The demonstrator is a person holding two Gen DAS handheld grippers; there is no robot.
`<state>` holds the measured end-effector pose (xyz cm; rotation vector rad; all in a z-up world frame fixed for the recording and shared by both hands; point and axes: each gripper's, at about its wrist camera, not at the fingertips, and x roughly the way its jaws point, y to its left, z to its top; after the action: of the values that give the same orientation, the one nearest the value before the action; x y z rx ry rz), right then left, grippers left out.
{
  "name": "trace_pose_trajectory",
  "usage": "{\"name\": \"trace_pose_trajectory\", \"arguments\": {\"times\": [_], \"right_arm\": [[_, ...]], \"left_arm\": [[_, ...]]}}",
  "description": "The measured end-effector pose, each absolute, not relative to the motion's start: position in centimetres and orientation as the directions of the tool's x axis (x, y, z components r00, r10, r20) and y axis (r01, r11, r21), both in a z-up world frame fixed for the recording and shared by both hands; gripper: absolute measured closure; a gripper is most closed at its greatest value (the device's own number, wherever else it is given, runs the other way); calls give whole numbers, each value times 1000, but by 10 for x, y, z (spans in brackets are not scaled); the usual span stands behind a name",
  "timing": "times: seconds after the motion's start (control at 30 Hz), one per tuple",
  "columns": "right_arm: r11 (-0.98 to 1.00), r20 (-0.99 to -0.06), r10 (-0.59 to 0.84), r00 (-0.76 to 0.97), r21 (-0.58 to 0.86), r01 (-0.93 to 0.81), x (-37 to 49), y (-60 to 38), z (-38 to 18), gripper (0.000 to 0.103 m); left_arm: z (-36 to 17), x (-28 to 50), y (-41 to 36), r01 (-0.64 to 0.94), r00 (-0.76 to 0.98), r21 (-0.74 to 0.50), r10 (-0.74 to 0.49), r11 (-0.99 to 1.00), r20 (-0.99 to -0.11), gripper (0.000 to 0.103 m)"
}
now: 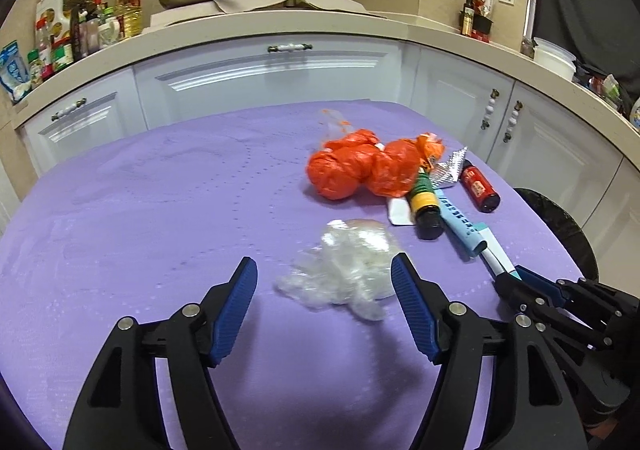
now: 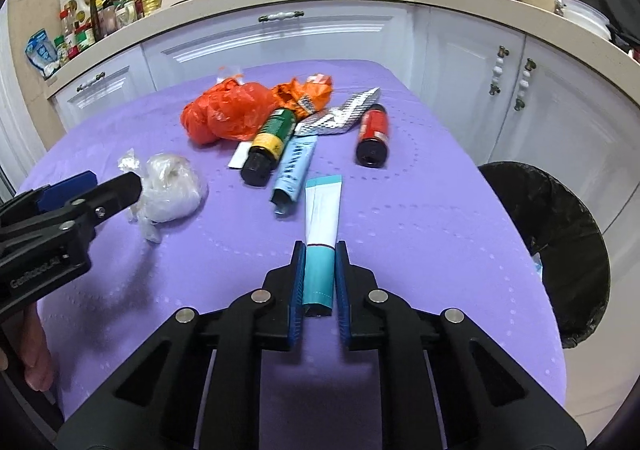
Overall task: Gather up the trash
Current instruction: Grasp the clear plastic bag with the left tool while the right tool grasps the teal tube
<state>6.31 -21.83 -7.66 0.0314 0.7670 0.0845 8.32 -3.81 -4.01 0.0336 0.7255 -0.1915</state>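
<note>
Purple cloth is covering the table (image 1: 140,190), and the trash is lying scattered over its right half. The left gripper (image 1: 324,274) is hovering wide open, its blue fingers standing on either side of a crumpled clear plastic wrap (image 1: 344,266) without closing on it. The right gripper (image 2: 320,266) is pinching the near end of a white and teal tube (image 2: 322,218), its fingers pressed against both sides, while the tube's far end is pointing away across the cloth.

Farther off, an orange plastic bag (image 2: 228,110) is sitting bunched up, with a green and yellow bottle (image 2: 270,142) lying on its side just beside it. A light blue tube (image 2: 294,170) is lying next to that bottle, a silver blister pack (image 2: 340,114) is resting beyond it, and a red bottle (image 2: 373,134) is lying to the right, apart from the others. A bin with a black liner (image 2: 560,242) is standing off the table's right edge.
</note>
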Motion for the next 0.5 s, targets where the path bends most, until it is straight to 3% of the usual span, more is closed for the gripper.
{"name": "trace_pose_trajectory", "arguments": {"times": [0.23,0.37,0.43,0.5], "right_arm": [[996,-673,82,735,82,-36,58,-238,-74,89],[995,-666,85,741,95,-28,57,-245,-74,89],[994,-664,90,742,103,-28,57,-248,-75,89],[994,-663,93,743,109,-28,57,-250,-75,89]], "left_arm": [[-44,92,-56,198,714,-14,-154,980,-683,35],[-45,92,-62,219,707,-6,-163,976,-688,54],[-44,90,-65,224,714,10,-157,975,-682,57],[-44,88,-66,232,719,17,-160,973,-677,69]]}}
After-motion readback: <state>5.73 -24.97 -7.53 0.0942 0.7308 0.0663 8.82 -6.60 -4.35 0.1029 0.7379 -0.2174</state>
